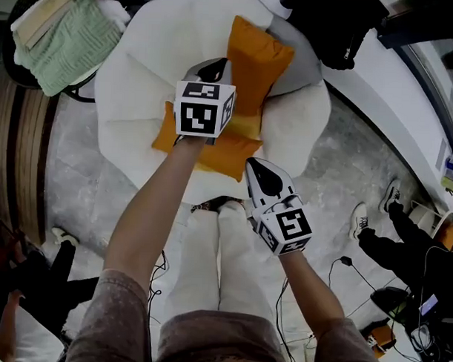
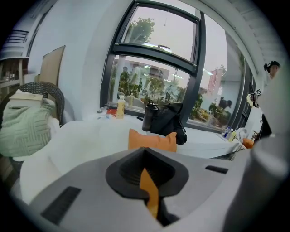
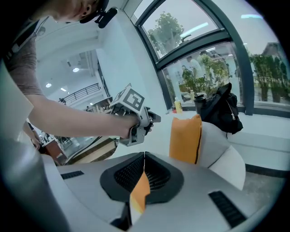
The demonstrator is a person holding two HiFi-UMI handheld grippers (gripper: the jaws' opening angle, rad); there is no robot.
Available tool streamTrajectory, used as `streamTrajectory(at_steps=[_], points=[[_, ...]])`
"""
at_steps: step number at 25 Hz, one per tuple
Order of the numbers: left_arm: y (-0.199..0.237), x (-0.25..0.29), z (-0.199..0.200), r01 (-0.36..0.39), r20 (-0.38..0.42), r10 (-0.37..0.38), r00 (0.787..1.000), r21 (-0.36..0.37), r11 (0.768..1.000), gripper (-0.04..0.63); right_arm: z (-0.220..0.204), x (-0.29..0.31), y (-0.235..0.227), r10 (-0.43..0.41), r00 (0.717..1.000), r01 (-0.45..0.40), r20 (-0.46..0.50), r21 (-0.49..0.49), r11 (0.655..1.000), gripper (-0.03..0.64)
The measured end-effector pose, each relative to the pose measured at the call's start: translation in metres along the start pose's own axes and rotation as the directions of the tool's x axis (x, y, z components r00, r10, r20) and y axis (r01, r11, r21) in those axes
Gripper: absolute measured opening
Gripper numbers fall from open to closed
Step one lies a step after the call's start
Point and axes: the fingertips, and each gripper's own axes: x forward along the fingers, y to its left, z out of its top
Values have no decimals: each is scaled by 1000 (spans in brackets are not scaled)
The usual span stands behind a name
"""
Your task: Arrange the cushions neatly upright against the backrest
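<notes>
The left gripper has its jaws closed on a thin fold of orange cloth, a sliver between the pads low in the left gripper view. The right gripper is closed the same way on another orange fold. Both folds seem to belong to the flat cushion, which lies on the seat of the white chair at the middle of the head view. The right gripper bites at its lower right edge. The left gripper is over its upper edge, though the marker cube hides the exact spot. The upright cushion stands just beyond, at upper centre, leaning on the backrest. A black bag sits behind the chair at upper right.

Judging from this, the flat cushion is next to be raised and stood beside the other. Each grip takes only a pinch of cover, so the cloth may slide out once the cushion's weight hangs on it. A slip on one side would let it swing and drop toward the seat's front edge or the floor. Carrying it toward the backrest could also brush the upright cushion, which stands on a soft, curved seat and may topple or slump sideways. Pulling the grippers apart would stretch the cover rather than lift it.
</notes>
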Motion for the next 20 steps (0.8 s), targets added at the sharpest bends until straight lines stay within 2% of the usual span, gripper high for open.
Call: streamTrajectory(at_steps=[11, 20], points=[[48, -88, -50, -116, -6, 116, 993, -91, 989, 5, -7, 19, 38, 77, 996, -79, -37, -61, 995, 20], [64, -141, -149, -191, -91, 175, 980, -219, 957, 5, -30, 37, 60, 104, 991, -111, -84, -89, 990, 20]])
